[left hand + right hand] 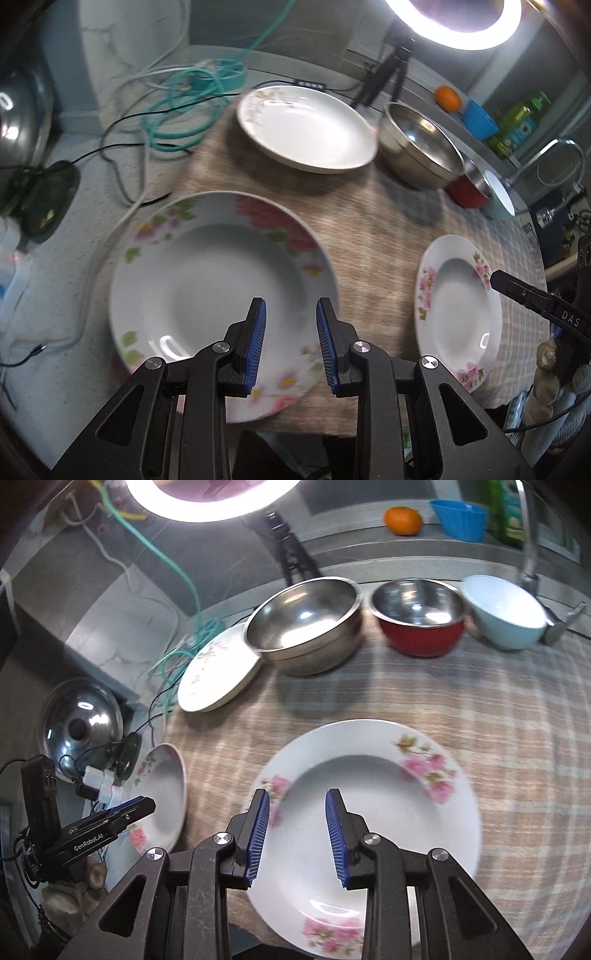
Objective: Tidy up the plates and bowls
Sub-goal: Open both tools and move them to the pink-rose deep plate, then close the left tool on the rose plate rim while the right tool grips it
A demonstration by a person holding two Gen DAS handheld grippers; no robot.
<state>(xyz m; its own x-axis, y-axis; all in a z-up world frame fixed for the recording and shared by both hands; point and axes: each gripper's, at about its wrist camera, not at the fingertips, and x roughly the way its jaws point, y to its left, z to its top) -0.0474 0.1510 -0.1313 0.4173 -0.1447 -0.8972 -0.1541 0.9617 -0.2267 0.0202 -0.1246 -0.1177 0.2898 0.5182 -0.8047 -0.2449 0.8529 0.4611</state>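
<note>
- Plates and bowls are sitting spread over a checked beige cloth (424, 709) that is covering the surface.
- The left hand-held gripper (290, 321) is hovering over a large white deep plate with red and pink flowers on its rim (221, 258); its blue-padded jaws are standing slightly apart with nothing between them — released.
- That large plate is lying at the left edge of the cloth, its left rim hanging over onto the speckled grey surface (74, 295).
- The right hand-held gripper (297, 812) is pointing down above a smaller white deep plate with pink blossom sprigs (388, 794); its jaws are also parted and gripping nothing, pads clear of the plate.
- In the left wrist view one black finger of the right hand-held gripper is reaching in just over the right rim of that blossom plate (458, 314).
- A third white plate with a faint beige pattern (306, 129) is resting farther back, just beside a large stainless-steel bowl (306, 627).
- To the right of the steel bowl a red bowl with a steel lining (419, 620) and a pale blue bowl (502, 613) are standing in a row — close together.
- Teal and white cables (177, 107) are lying tangled beyond the cloth's left corner.
- A bright ring light (207, 498) is glowing above the far side.
</note>
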